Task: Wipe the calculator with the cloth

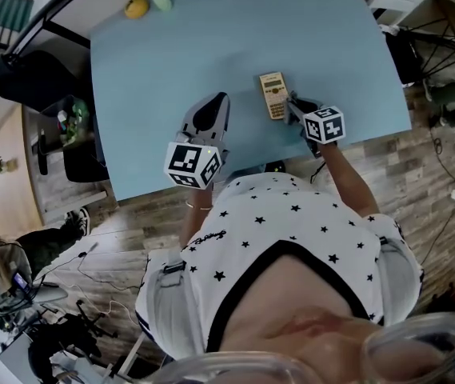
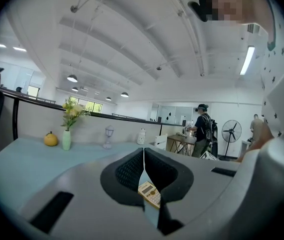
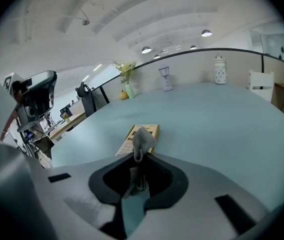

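Blue table (calculator on it) stands on a wood-plank floor.

Bright, even indoor light from ceiling lamps high above and beyond the left gripper. Shadows on the table are soft and faint. Both gripper views: heavy fisheye, black corners. Cloth at the tips of the right gripper is sharp; the gripper body nearest the lens is soft. Head view bows at its edges.

Tan calculator flat on table; grey cloth bunched, pinched in right tongs.
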